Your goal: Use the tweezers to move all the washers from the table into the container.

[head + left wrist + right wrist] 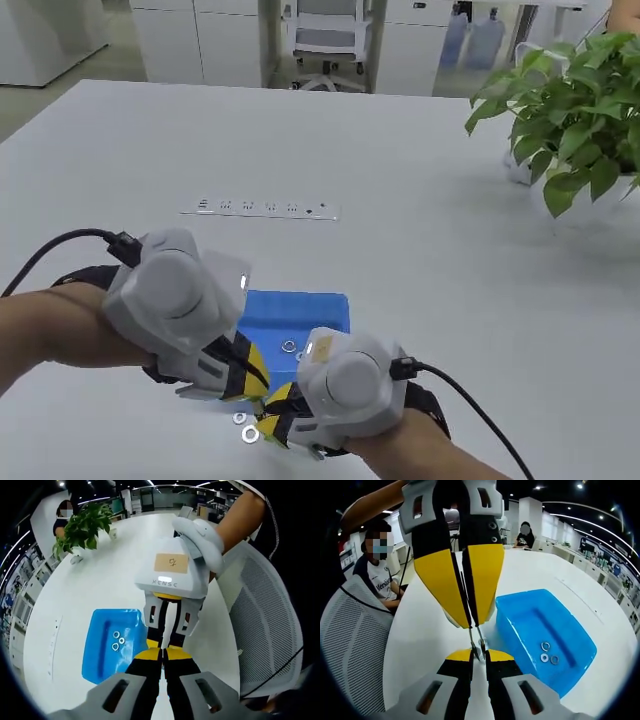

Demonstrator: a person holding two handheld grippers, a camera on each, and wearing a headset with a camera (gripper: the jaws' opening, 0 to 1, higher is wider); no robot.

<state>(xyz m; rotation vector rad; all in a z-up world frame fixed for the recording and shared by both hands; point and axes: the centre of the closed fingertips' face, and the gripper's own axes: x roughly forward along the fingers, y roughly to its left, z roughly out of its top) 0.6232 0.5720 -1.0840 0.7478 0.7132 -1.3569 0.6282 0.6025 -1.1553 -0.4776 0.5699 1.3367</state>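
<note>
A: Left gripper [162,652], how set?
B: Clamped on the tweezers [474,642], yellow-tipped fingers [440,580] pressed to either side of the thin metal, tweezer tips reaching toward the other gripper.
A: And the right gripper [479,656]?
B: Facing the left one nose to nose, fingers [502,667] drawn almost together with only a slit between, tweezer tips right at that slit. Gripped there or merely touching: cannot tell.
A: Washers?
B: Three washers [547,653] lying close together inside the blue container [310,305], just beyond the grippers on the near part of the desk [420,220]. Loose washers [246,426] on the bare desk at the container's near edge, just beside the right gripper's fingers.
A: Farther back?
B: White socket strip [262,208] mid-desk, leafy potted plant [575,110] at the far right.
</note>
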